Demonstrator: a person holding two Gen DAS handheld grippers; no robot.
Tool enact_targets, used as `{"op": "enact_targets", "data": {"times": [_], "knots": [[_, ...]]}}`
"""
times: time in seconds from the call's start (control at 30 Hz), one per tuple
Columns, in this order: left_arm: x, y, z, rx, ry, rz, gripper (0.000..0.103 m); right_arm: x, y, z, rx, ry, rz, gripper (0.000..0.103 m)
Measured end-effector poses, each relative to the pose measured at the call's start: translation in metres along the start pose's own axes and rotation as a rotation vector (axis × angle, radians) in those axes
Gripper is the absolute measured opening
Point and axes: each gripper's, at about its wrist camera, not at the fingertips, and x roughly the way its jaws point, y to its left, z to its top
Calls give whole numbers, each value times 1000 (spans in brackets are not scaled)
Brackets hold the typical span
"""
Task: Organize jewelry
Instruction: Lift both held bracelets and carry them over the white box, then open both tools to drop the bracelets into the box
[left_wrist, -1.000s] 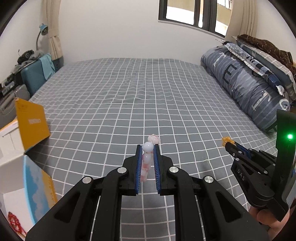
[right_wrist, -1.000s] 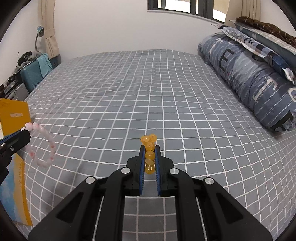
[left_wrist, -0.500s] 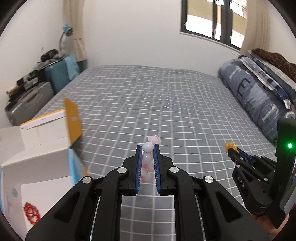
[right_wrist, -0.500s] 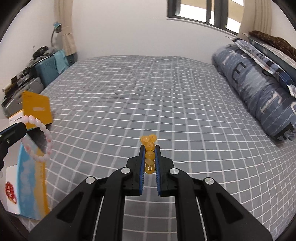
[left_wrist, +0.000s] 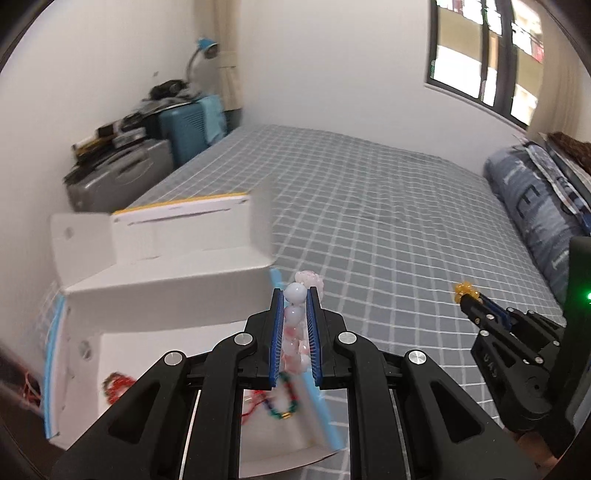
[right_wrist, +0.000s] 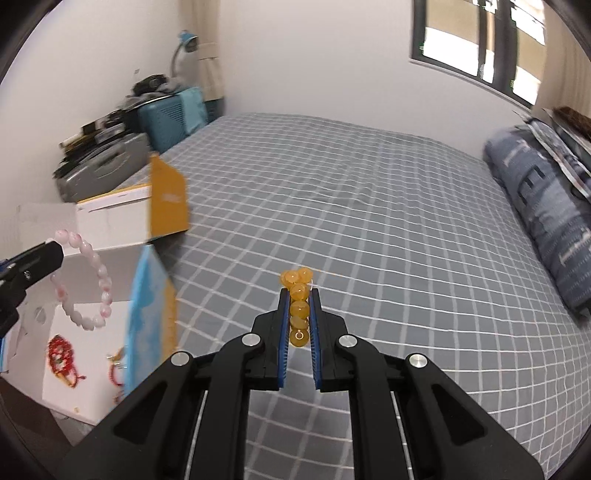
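Note:
My left gripper is shut on a pink bead bracelet, which hangs as a loop in the right wrist view over an open white box. The box also shows in the right wrist view. It holds a red bracelet and a green and red bead string. My right gripper is shut on an orange bead bracelet above the bed, right of the box. The right gripper also shows in the left wrist view.
A grey checked bedspread covers the bed. Blue pillows lie along the right side. Suitcases and clutter stand by the left wall. The box's yellow flap stands open.
Both grippers have swung left toward the box. The left one with the pink bracelet has come over the open box, and its contents have come into view.

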Motion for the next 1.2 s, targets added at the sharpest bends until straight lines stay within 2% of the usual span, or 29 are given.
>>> {"op": "enact_targets", "data": {"times": [0.37, 0.63, 1.0, 1.2], "knots": [[-22, 94, -24, -78, 25, 134, 12, -11, 104, -6, -116, 4, 112, 9], [-16, 137, -39, -118, 73, 190, 12, 3, 161, -17, -183, 41, 160, 9], [28, 180, -65, -162, 196, 236, 12, 44, 201, -35, -225, 149, 180, 9], [43, 184, -73, -165, 243, 236, 12, 59, 206, -43, -231, 195, 174, 9]]}}
